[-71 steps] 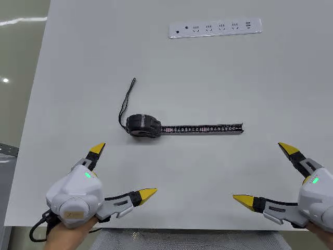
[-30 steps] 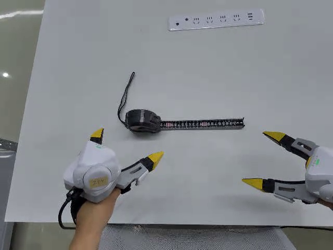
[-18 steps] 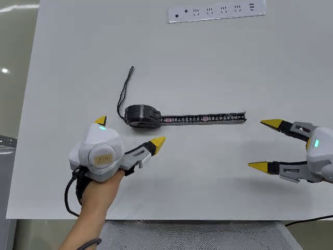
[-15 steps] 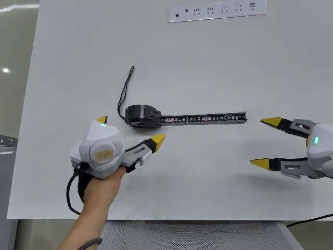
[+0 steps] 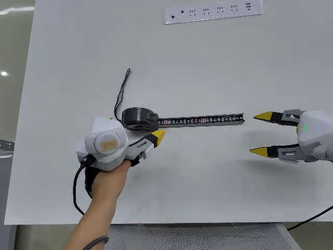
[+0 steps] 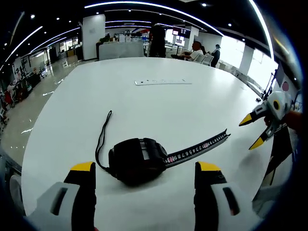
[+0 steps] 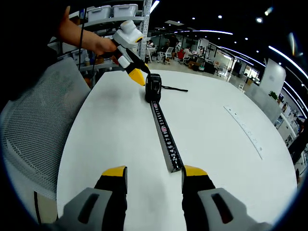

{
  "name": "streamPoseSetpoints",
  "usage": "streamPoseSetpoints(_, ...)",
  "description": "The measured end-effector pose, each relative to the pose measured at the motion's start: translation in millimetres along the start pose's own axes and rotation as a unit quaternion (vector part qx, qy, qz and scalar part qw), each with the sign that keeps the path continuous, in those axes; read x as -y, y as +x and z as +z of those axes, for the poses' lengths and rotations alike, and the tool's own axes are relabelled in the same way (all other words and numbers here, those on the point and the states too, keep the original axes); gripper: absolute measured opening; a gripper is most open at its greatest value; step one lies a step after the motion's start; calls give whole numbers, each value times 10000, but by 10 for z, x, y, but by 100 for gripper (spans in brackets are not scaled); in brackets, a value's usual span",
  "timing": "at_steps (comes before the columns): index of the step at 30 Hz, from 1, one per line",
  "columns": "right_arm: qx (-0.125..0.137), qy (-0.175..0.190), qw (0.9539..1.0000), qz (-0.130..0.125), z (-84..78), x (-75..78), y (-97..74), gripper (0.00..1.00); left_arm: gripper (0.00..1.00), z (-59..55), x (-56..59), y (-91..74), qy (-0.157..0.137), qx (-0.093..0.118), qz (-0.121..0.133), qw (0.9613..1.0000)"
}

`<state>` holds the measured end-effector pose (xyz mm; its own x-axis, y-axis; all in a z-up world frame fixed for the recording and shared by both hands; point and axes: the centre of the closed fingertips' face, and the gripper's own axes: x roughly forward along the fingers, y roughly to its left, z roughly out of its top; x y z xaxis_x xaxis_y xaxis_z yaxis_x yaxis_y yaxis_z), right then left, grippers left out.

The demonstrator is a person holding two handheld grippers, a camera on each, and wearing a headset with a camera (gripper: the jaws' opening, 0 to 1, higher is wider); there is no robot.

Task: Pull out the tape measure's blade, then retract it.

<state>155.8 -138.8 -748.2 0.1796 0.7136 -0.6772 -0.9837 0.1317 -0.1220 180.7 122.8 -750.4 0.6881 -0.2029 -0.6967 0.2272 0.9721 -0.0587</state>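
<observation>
On the table (image 5: 208, 62), the left gripper (image 6: 144, 168) has neared the case (image 5: 139, 118), the right gripper (image 5: 260, 134) the blade (image 5: 200, 121) at its 3 o'clock tip, both with jaws apart.

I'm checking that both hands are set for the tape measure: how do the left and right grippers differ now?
The left gripper has the tape measure's case between its jaws; the right gripper hangs short of the blade's free end, with nothing between its jaws. The left gripper meets the case at an angle to the blade; the right gripper lines up along it. Both are open.
</observation>
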Motion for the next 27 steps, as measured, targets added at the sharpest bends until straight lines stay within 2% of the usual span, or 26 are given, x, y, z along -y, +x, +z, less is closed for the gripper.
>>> streamPoseSetpoints(5,-62,-117,9999,106,-59,55,53,44,80,-48,-8,32,-110,5,84,9999)
streamPoseSetpoints(11,-131,-208,9995,182,-116,155,103,40,78,3,23,74,-265,50,201,9994)
streamPoseSetpoints(18,-158,-220,9994,199,-165,273,163,35,74,-9,10,141,-376,18,255,9990)
streamPoseSetpoints(27,-261,-272,9989,272,-241,311,264,30,71,-30,-17,196,-429,-30,313,9986)
